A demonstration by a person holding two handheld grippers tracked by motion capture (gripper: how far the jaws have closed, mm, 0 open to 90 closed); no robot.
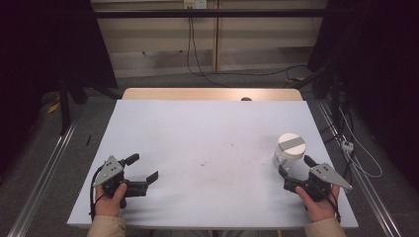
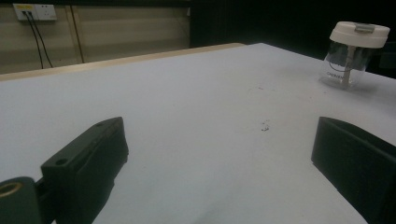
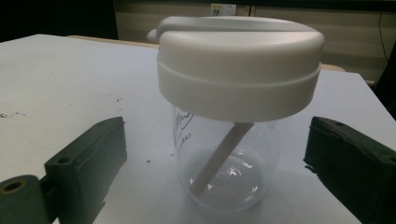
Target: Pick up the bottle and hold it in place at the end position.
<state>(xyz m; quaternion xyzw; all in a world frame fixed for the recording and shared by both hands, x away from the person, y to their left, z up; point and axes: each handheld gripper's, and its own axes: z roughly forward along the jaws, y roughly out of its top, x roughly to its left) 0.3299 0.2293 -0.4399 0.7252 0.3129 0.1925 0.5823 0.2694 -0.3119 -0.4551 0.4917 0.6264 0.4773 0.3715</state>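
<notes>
A clear jar (image 1: 288, 153) with a white lid and a grey tab stands upright at the table's right side. Close up, the jar (image 3: 233, 116) has a pale straw leaning inside it. My right gripper (image 1: 295, 167) is open just in front of it, and the jar stands ahead of the wide gap between its jaws without touching them. Near the front left of the table my left gripper (image 1: 144, 167) is open with nothing between its fingers. From there the jar (image 2: 351, 53) appears far off at the upper right.
The white table top (image 1: 207, 148) has a few dark specks near its middle (image 1: 203, 163). A wooden edge (image 1: 212, 94) runs along the far side. Cables hang from a wall socket (image 1: 193, 4) behind; metal rails flank the table.
</notes>
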